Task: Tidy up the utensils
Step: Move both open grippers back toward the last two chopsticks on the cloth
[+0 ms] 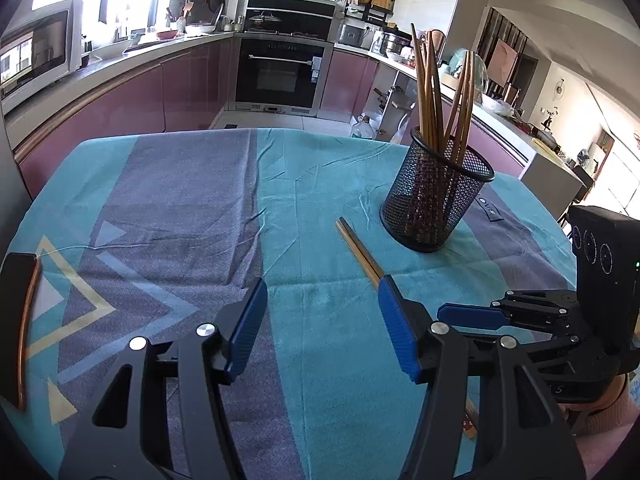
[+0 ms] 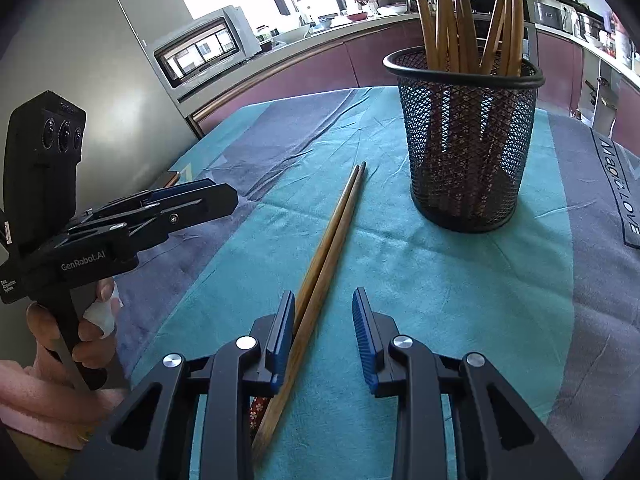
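A pair of brown wooden chopsticks (image 2: pixel 332 224) lies flat on the teal and grey tablecloth, pointing toward a black mesh holder (image 2: pixel 468 148) that stands upright with several chopsticks in it. My right gripper (image 2: pixel 324 294) hovers open over the near half of the pair, which runs between its fingers close beside the left pad without being pressed. My left gripper (image 1: pixel 322 284) is open with nothing between its fingers, just left of the chopsticks (image 1: pixel 358 246). Its right finger hides their middle. The holder (image 1: pixel 436 196) stands beyond. The right gripper (image 1: pixel 468 316) shows at the lower right.
A dark phone (image 1: pixel 20 328) with a copper edge lies at the table's left edge. A hand (image 2: pixel 80 340) in a pink sleeve holds the left gripper (image 2: pixel 192 196). The table's far edge drops to the kitchen floor, with purple cabinets and an oven behind.
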`<state>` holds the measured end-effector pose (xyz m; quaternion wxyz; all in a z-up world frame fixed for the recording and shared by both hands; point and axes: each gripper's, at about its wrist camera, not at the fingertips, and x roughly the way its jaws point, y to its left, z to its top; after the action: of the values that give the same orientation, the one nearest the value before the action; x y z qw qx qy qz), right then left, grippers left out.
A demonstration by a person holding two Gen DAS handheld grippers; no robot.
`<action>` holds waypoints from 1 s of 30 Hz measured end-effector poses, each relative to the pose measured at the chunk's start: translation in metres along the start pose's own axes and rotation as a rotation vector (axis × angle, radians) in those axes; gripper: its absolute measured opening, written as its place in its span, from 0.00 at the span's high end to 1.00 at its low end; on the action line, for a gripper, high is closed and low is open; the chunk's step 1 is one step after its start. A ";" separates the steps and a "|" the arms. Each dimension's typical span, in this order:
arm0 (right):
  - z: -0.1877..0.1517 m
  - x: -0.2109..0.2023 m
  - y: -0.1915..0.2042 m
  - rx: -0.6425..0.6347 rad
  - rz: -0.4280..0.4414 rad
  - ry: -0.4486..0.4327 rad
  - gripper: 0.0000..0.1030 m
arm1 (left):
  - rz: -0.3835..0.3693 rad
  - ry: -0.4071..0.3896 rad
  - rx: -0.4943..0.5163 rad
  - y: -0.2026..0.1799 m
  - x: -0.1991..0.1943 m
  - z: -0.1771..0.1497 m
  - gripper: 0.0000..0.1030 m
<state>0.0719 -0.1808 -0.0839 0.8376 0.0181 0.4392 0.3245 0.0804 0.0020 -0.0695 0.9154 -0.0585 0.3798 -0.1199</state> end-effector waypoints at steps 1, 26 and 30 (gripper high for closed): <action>0.000 0.001 0.001 -0.004 -0.006 0.001 0.73 | 0.001 0.002 0.001 0.000 0.000 -0.001 0.44; -0.002 0.000 0.008 -0.049 -0.126 0.012 0.76 | -0.046 0.049 0.055 -0.015 0.019 -0.012 0.44; -0.003 -0.002 0.001 -0.022 -0.109 0.013 0.76 | -0.058 0.075 0.087 -0.025 0.029 -0.014 0.44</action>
<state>0.0679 -0.1823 -0.0839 0.8513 -0.0170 0.4412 0.2833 0.0857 -0.0299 -0.0943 0.8983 -0.0252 0.4066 -0.1648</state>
